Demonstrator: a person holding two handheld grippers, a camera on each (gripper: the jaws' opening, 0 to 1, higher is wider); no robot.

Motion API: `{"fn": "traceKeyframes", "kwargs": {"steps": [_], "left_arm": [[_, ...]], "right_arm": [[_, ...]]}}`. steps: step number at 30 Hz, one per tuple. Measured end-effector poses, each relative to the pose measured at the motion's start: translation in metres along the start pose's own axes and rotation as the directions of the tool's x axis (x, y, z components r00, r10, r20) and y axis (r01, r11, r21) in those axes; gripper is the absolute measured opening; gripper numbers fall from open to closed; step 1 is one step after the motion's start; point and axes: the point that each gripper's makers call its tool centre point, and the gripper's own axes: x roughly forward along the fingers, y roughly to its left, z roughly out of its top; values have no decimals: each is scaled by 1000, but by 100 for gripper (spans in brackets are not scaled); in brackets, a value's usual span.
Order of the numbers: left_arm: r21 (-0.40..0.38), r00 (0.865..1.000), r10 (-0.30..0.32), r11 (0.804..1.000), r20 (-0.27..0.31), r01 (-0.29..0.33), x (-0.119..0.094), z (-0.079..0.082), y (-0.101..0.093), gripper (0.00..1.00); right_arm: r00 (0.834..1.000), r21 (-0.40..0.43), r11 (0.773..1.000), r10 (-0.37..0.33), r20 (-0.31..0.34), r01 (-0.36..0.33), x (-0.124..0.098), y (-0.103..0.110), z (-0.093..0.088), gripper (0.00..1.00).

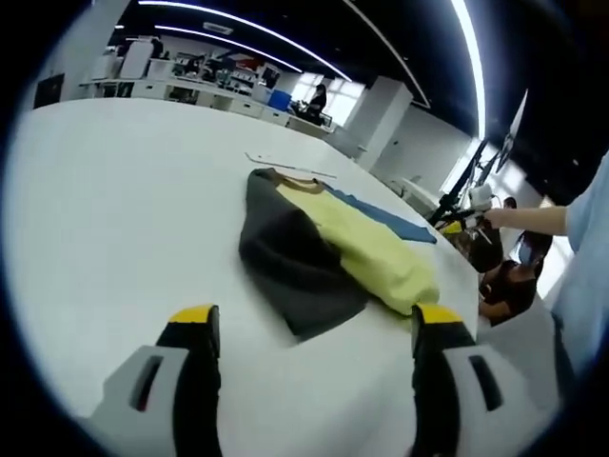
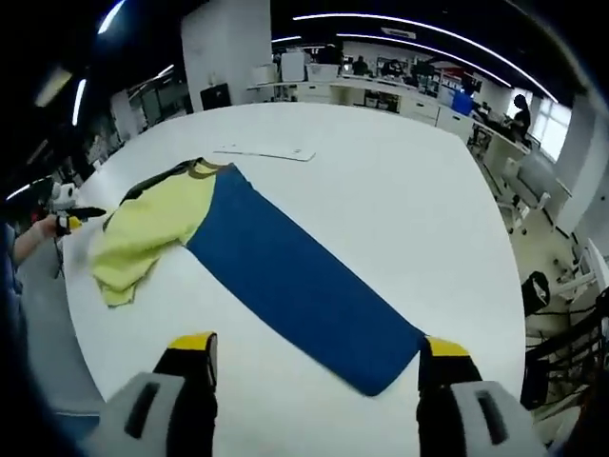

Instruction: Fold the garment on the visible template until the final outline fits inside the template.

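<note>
The garment [image 2: 276,276] lies on the white bench [image 2: 381,171], a shirt in three colours: a long blue panel, a yellow part and a dark grey part. In the right gripper view the blue panel runs as a long strip from the collar end, far and to the left, down to a squared end that lies between the jaws of the right hand-held gripper [image 2: 314,367], just ahead of the tips. Its long axis runs roughly along this gripper's line of sight, slanting left as it goes away. The jaws stand wide apart and hold nothing.

In the left gripper view the garment [image 1: 324,252] lies farther ahead of the left hand-held gripper [image 1: 314,333], with the grey part nearest and the yellow part bunched over it; the blue shows as a thin edge beyond. These jaws are also spread wide and hold nothing.

By this reading, the right hand-held gripper is the nearer one, and the blue end is the likely place to start a fold.

A thin pale outline [image 2: 266,152], which may be the template, lies on the bench beyond the collar, but it is too faint to be sure of. The yellow part is crumpled, so its true shape is hard to make out, and a person's hand [image 1: 504,217] shows at the bench's edge.
</note>
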Motion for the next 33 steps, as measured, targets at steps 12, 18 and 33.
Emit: {"fn": "traceKeyframes", "kwargs": {"steps": [12,18,33], "left_arm": [[54,1000,-1,999,2,1,-5,4,-12,79],[138,999,15,990,-46,-9,-6,-4,-15,71],[182,997,3,983,-77,11,-7,-12,-19,71]], "right_arm": [[992,-62,994,98,74,-94,-17,59,13,100],[983,-83,988,139,117,-130,-31,92,19,100],[972,-126,977,190,135,-174,-40,123,19,99]]}}
